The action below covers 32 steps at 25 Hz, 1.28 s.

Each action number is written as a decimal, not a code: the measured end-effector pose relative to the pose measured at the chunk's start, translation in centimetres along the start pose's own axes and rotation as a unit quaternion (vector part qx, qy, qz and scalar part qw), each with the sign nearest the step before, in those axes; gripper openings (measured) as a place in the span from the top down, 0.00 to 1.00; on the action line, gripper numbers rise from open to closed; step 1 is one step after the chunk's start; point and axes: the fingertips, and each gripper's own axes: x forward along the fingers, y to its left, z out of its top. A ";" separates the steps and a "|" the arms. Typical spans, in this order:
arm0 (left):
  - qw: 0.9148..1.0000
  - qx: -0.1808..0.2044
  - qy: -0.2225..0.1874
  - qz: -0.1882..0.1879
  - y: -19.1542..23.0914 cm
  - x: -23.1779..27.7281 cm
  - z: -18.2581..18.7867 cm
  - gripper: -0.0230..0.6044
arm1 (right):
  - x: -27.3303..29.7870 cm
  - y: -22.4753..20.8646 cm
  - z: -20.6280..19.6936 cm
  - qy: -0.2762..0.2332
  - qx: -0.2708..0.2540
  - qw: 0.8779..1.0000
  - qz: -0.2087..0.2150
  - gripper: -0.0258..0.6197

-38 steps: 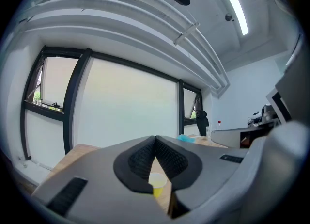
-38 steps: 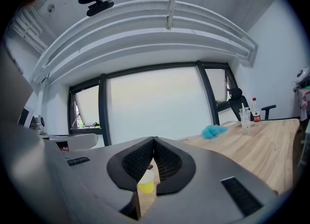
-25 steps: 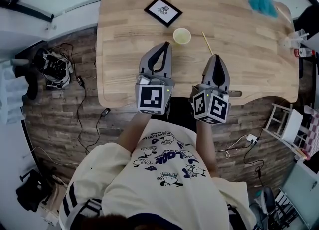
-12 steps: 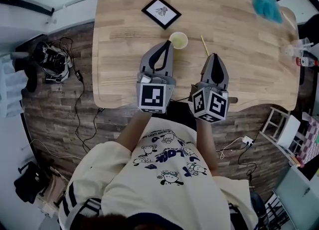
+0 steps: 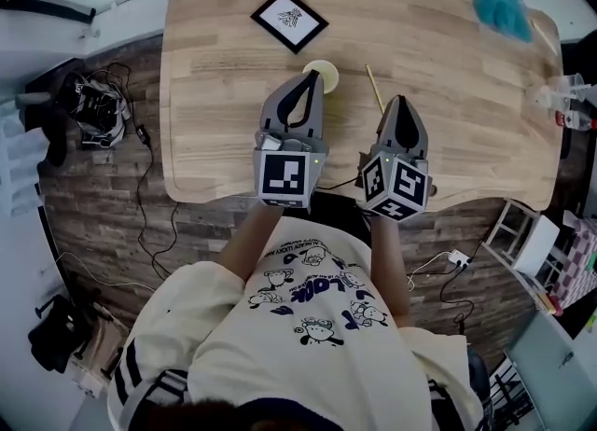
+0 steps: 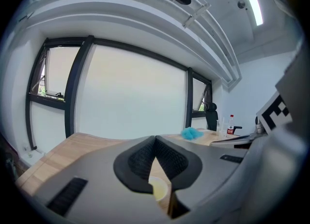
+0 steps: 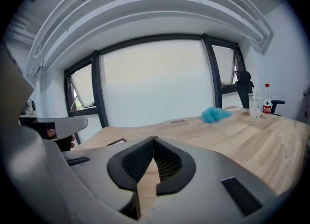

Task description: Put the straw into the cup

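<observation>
We locate straw [image 5: 373, 89] 11 o'clock off R gripper [image 5: 399, 101], long axis 11–5; L gripper [image 5: 309, 76] farther. Both closed, empty.

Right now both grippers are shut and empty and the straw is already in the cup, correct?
No: the straw lies flat on the table, right of the cup, not in it; the head view shows this. The left gripper and right gripper are shut and empty.

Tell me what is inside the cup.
The cup shows only its pale yellow inside; no straw stands in it. The straw lies on the table beside it. The left tongs cover the cup's near part.
</observation>
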 end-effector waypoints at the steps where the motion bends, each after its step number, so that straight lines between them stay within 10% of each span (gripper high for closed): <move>1: 1.000 0.000 0.002 0.001 0.0 0.2 -0.1 0.93 | 0.3 -0.2 -0.2 0.006 -0.002 1.000 0.002 0.96; 16: 1.000 -0.003 0.018 0.024 0.6 1.7 -1.3 0.93 | 4.2 -2.8 -5.8 0.149 -0.050 0.987 0.035 0.96; 32: 0.999 -0.008 0.010 0.052 2.4 1.0 -0.7 0.93 | 6.4 -3.1 -12.9 0.344 -0.162 0.919 0.103 0.95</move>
